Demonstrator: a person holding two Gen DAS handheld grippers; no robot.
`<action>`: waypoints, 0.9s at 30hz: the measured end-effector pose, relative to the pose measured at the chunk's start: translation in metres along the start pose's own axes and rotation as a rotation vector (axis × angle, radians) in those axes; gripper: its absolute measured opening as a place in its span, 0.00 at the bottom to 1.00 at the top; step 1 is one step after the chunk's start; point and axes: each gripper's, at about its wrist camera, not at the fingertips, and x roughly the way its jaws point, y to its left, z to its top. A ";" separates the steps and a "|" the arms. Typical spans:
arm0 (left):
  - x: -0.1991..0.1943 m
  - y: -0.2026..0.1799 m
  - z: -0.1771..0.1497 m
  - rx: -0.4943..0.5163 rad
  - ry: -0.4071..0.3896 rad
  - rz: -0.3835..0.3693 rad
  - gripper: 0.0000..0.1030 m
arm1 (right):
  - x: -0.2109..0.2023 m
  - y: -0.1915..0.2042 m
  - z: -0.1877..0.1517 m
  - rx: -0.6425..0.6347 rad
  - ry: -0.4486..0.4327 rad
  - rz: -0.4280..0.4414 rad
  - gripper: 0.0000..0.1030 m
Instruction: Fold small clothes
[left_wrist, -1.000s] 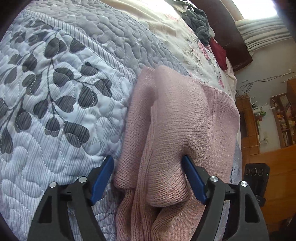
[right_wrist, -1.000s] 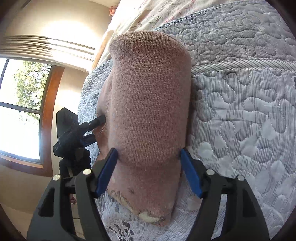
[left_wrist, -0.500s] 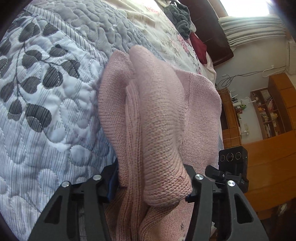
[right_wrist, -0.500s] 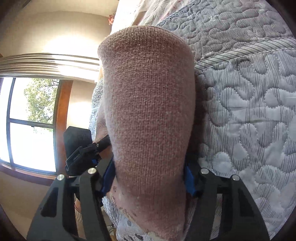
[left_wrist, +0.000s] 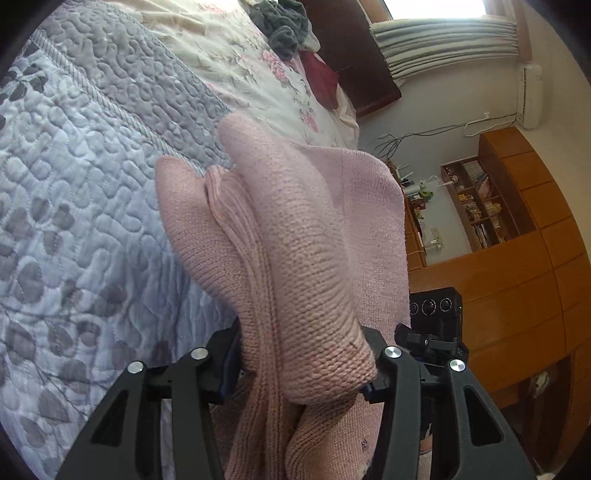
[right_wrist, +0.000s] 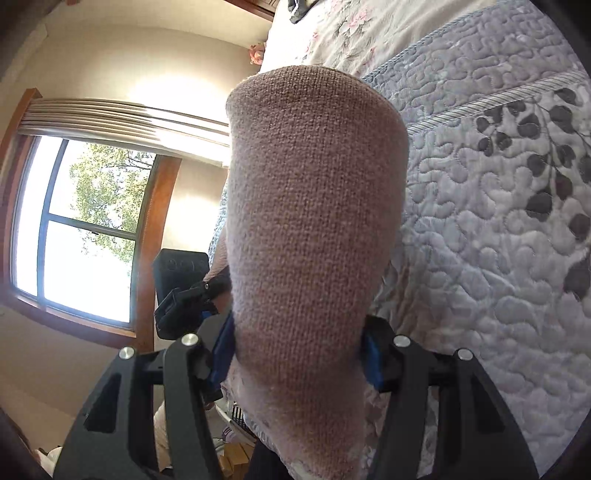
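Bedroom interior with a bed covered by a grey-and-white quilt (left_wrist: 92, 206) printed with dark leaf sprigs, adjoining a floral sheet (left_wrist: 236, 62) toward the headboard (left_wrist: 351, 62). Left wrist view: the left tongs (left_wrist: 301, 369) are clenched on a bunched fold of a pink knit garment (left_wrist: 295, 236), which rises in thick ridges between the two black arms and blue pads; the rest of the garment spreads beyond onto the quilt near the bed's edge, its far corner reaching the border with the floral sheet. A grey crumpled cloth (left_wrist: 284, 26) and a dark red item (left_wrist: 321, 77) lie on the floral sheet, well apart from the garment. Wooden cabinets (left_wrist: 517, 266) with open shelves line the wall at right, below a raised blind (left_wrist: 443, 40). Just beside the garment's right edge the right tongs appear as a black body with round ports. Right wrist view: the right tongs (right_wrist: 295, 354) are clenched on another fold of the same pink knit garment (right_wrist: 314, 206), which stands as a broad column filling the centre, with the quilt (right_wrist: 480, 221) to its right. A wood-framed window (right_wrist: 85, 229) with a blind (right_wrist: 122, 122) shows foliage at left; the left tongs show as a dark body touching the garment's left edge.
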 end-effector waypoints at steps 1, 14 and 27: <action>0.008 -0.008 -0.011 0.003 0.007 -0.004 0.48 | -0.013 -0.004 -0.010 0.010 -0.005 -0.003 0.54; 0.070 -0.002 -0.101 0.081 0.107 0.196 0.53 | -0.032 -0.080 -0.081 0.108 -0.044 -0.135 0.61; 0.009 -0.046 -0.135 0.130 0.039 0.365 0.59 | -0.036 -0.040 -0.120 0.082 -0.039 -0.284 0.74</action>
